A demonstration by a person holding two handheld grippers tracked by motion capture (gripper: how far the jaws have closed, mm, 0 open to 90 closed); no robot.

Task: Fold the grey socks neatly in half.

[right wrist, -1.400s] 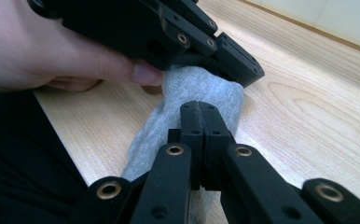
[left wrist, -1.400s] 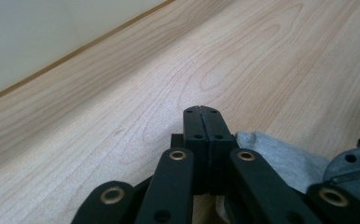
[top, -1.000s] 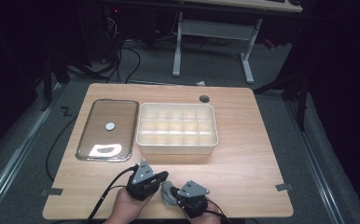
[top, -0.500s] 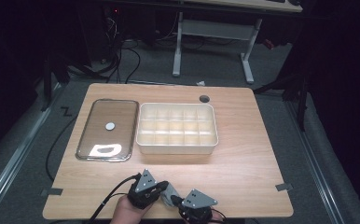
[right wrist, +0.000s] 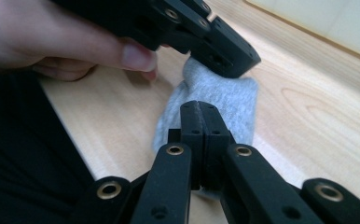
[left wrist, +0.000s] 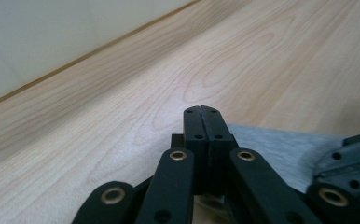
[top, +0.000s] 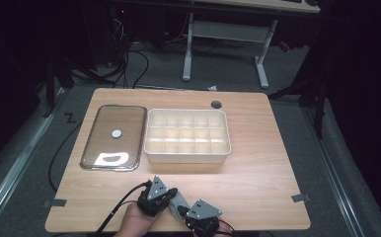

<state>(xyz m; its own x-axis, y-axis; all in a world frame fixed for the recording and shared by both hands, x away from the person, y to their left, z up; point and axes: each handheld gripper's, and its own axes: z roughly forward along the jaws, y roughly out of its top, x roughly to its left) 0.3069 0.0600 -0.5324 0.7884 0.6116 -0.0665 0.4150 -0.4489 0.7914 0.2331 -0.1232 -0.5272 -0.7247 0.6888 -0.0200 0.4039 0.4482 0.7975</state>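
While the light wooden table (top: 257,163) carries the small grey knitted cloth (right wrist: 225,100) at its near edge, left tongs (left wrist: 201,112) and right tongs (right wrist: 200,108) sit fully closed, seemingly empty; sliding could bunch it off the edge.

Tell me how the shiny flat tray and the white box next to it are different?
The metal tray is flat, shiny and undivided; the white organizer box has taller walls and many small compartments. The tray holds one small round thing; the box's compartments look empty. Both sit side by side on the wooden table.
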